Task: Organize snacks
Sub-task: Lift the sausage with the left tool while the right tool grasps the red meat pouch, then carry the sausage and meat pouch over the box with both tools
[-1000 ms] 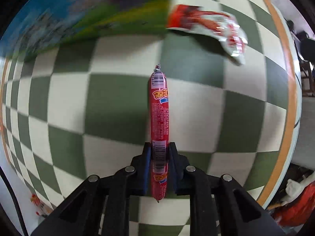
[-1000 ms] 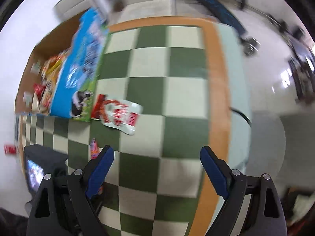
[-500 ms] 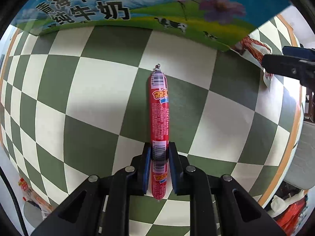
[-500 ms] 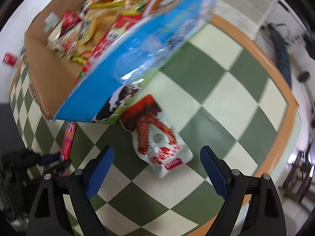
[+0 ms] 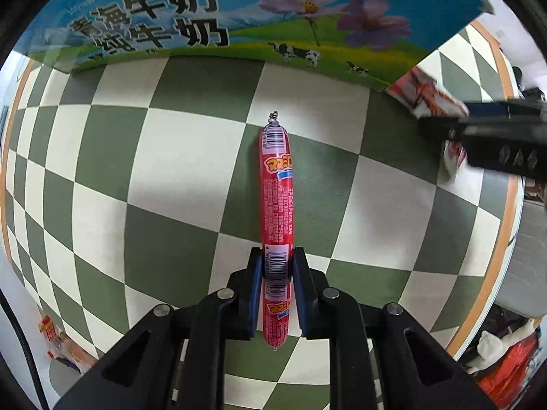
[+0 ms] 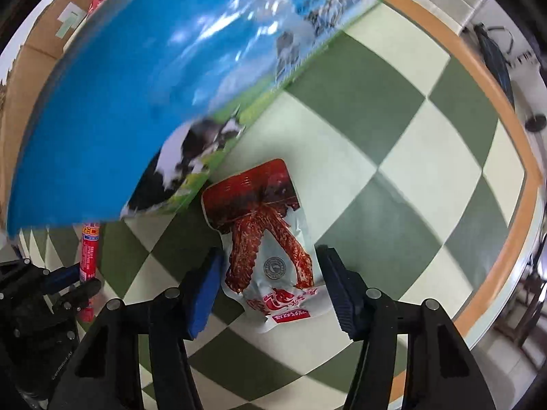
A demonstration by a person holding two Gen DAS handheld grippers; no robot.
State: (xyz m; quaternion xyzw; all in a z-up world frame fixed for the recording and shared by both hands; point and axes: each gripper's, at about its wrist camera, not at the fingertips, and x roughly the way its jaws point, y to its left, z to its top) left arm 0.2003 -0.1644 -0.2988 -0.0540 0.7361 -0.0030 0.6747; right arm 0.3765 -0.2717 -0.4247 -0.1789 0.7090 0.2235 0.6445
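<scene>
The left gripper is clenched on a red sausage stick, which points toward twelve o'clock over the green-and-cream checked cloth; the right gripper is closing around a white-and-red snack pouch lying flat on the cloth — its blue pads seem not to press it yet, though blur hampers the view; at ten o'clock of the pouch stands a blue milk carton box, its corner touching or overlapping it.
</scene>
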